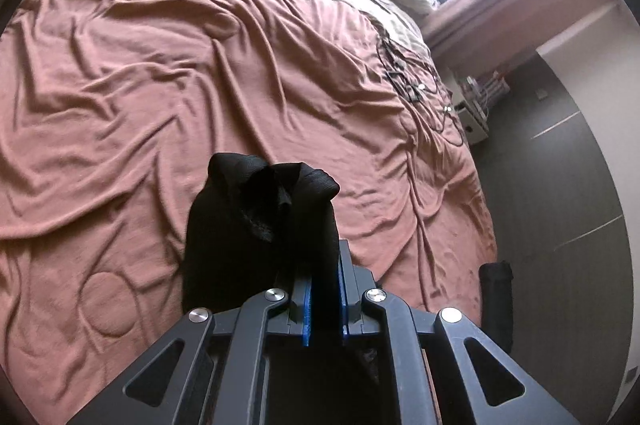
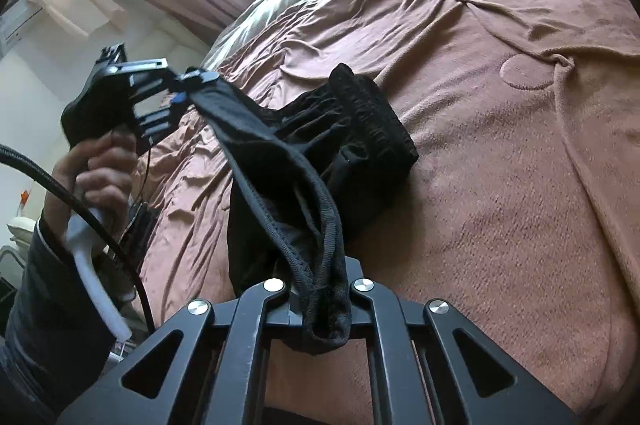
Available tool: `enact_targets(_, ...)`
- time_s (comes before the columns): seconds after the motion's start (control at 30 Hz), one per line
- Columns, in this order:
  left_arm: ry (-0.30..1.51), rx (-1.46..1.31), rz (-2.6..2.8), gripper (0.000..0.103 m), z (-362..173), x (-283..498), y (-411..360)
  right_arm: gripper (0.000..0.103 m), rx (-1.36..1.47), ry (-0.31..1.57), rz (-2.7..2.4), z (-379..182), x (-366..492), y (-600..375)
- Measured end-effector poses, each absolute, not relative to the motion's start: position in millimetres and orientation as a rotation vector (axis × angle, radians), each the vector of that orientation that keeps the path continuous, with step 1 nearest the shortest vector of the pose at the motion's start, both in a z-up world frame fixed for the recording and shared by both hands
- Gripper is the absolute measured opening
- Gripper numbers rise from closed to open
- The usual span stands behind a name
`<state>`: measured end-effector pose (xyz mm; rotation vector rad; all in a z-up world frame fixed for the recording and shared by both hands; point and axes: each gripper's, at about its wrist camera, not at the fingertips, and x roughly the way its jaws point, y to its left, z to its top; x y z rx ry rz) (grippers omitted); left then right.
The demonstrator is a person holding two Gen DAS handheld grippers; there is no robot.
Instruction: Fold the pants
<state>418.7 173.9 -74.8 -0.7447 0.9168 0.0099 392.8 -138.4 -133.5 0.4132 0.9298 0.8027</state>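
Looking along the left wrist view: left gripper (image 1: 325,299) has its blue pads nearly together, clamped on a bunched wad of the black pants (image 1: 260,221). Fabric stands up past the fingertips and hangs in front of the wrinkled brown bedspread (image 1: 160,65). Cables (image 1: 416,85) lie on the far part of the bed, well clear. Nothing here shows a laid-out or folded garment.

Right wrist view: right gripper (image 2: 322,309) is closed tight on a hemmed edge of the pants (image 2: 320,161); hem loops out behind the jaws. From there the fabric runs up and left to the left gripper (image 2: 182,87), held by the person's hand (image 2: 104,169), also pinched on cloth. The ribbed waistband section (image 2: 372,117) rests on the bedspread (image 2: 500,165); the rest is lifted off it.

Judgement: early stage. Pants are grabbed at two points and partly raised, still crumpled. Spreading flat, aligning the legs and all folds look still to do.
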Motion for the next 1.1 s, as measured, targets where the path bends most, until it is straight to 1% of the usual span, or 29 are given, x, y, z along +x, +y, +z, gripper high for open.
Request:
enact_targets(0.43, 1.037, -0.679, -0.049, 0.011, -100.6, 474.6, 128.3, 0.002, 0.486, 0.97, 0.802, -149.4, 388.8, -156.5)
enact_targets(0.5, 1.056, -0.663, -0.037, 0.012, -105.7, 481.8, 124.5, 0.002, 0.501, 0.99, 0.794, -154.2, 391.7, -157.9)
enact_targets(0.53, 1.069, -0.66, -0.038, 0.014, -109.2, 486.2, 122.4, 0.002, 0.506, 0.999, 0.791, -156.4, 393.3, -158.3)
enact_targets(0.57, 1.078, -0.664, -0.044, 0.022, -111.8, 489.2, 120.8, 0.002, 0.51, 1.005, 0.786, -157.9, 394.9, -158.6)
enact_targets(0.6, 1.08, -0.673, -0.055, 0.035, -113.5, 491.1, 119.3, 0.002, 0.513, 1.01, 0.783, -159.1, 396.0, -158.5)
enact_targets(0.63, 1.075, -0.68, -0.074, 0.042, -113.7, 491.8, 117.8, 0.002, 0.519, 1.015, 0.781, -160.2, 397.0, -159.1)
enact_targets(0.67, 1.07, -0.682, -0.088, 0.058, -112.8, 491.0, 116.6, 0.002, 0.521, 1.016, 0.779, -160.5, 397.5, -159.6)
enact_targets(0.7, 1.064, -0.684, -0.095, 0.068, -110.9, 489.5, 115.5, 0.002, 0.52, 1.016, 0.776, -160.5, 397.8, -160.0)
enact_targets(0.77, 1.046, -0.684, -0.094, 0.069, -106.8, 484.4, 115.7, 0.002, 0.517, 1.023, 0.775, -161.3, 398.4, -160.0)
enact_targets(1.03, 1.067, -0.675, -0.052, 0.069, -112.6, 441.5, 138.6, 0.003, 0.53, 1.052, 0.747, -161.4, 398.5, -162.1)
enact_targets(1.1, 1.075, -0.671, -0.045, 0.069, -115.6, 427.4, 144.2, 0.004, 0.535, 1.054, 0.739, -160.0, 398.0, -164.6)
